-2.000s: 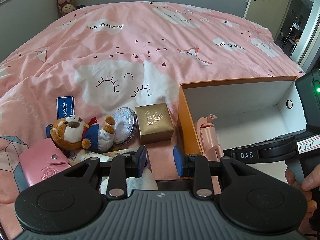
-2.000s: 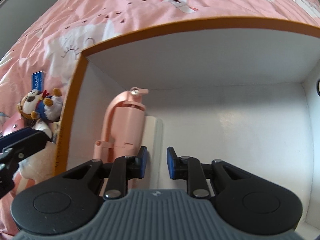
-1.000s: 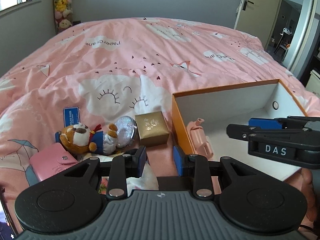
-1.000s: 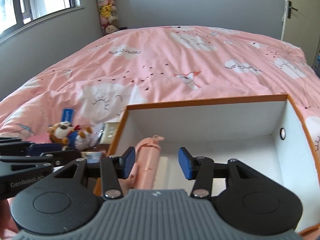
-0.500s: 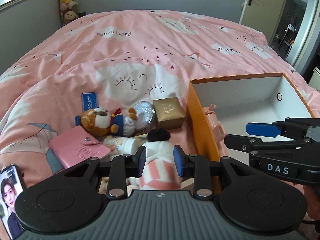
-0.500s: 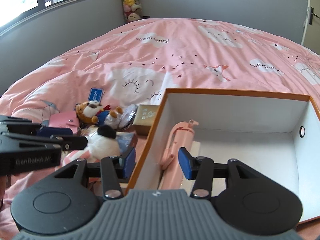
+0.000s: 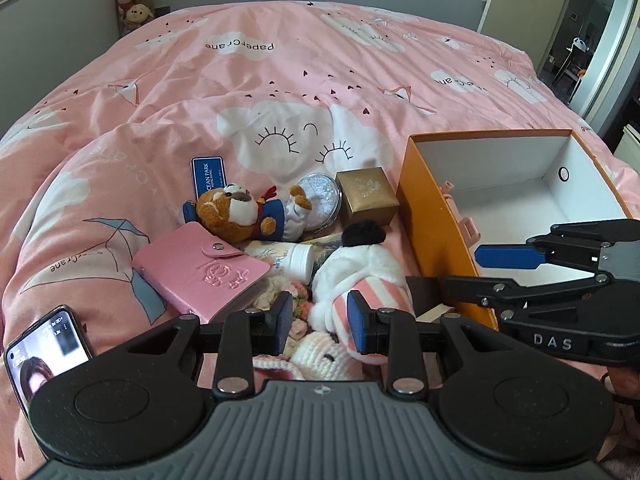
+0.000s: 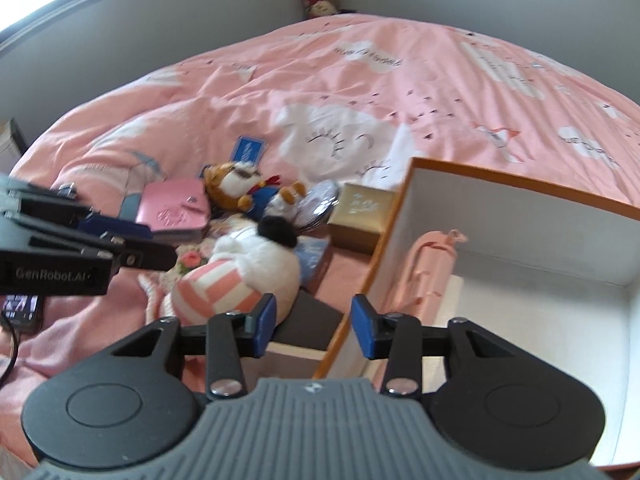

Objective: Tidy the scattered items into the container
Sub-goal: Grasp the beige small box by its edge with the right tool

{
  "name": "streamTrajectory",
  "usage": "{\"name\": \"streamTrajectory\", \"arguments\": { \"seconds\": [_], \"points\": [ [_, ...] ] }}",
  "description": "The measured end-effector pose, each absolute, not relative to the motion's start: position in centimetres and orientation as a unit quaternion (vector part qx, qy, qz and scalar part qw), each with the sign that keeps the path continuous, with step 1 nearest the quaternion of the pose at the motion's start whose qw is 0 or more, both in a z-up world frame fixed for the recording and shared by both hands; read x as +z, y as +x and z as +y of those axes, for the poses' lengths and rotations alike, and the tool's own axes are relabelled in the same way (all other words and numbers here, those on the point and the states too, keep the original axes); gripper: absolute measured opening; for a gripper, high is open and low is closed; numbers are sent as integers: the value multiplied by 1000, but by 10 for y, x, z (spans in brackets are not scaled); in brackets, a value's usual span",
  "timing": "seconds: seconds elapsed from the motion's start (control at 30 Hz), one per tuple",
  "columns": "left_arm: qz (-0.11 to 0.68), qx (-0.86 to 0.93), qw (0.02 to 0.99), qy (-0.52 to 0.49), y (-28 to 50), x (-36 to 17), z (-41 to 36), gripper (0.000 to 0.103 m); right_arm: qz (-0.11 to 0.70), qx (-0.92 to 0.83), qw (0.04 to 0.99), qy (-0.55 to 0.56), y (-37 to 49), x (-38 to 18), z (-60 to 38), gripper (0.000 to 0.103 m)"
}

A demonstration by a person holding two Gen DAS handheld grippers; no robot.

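We see left gripper (image 7: 319, 326) parted, empty, above white plush (image 7: 360, 268) on pink duvet (image 7: 280, 80) — right gripper (image 8: 313, 327) likewise spread, empty, over orange box (image 8: 520, 192) rim; scattered items beside box.

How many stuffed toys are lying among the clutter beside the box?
3: tiger plush by the blue card, white striped plush before the left tongs, crocheted bunny beneath it. Others may be buried.

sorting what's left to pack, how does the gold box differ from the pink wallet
The gold box is a shiny cube beside the orange container; the pink wallet is flat, matte, snap-buttoned, and farther left. Both lie on the bed, outside the container.
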State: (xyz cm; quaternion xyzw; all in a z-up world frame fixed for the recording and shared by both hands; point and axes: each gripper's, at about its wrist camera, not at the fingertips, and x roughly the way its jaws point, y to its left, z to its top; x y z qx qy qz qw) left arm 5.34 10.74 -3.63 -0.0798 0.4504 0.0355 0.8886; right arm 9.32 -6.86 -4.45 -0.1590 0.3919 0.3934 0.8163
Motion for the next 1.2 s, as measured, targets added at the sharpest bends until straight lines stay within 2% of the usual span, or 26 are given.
{"name": "streamTrajectory", "arguments": {
  "seconds": [0.5, 0.73, 0.83, 1.0, 1.2],
  "points": [
    [481, 3, 875, -57, 37, -53, 92, 35, 419, 433, 769, -215, 59, -72, -52, 44],
    [511, 7, 859, -40, 36, -66, 86, 35, 403, 439, 758, -263, 47, -85, -38, 45],
    [515, 6, 857, -32, 38, -67, 85, 35, 381, 452, 744, -310, 47, -85, -31, 52],
    [516, 2, 857, -17, 42, -65, 85, 35, 341, 490, 696, -400, 48, -85, -16, 52],
    [518, -7, 855, -9, 48, -65, 86, 35, 340, 527, 617, -475, 63, -92, -1, 52]
  ]
}}
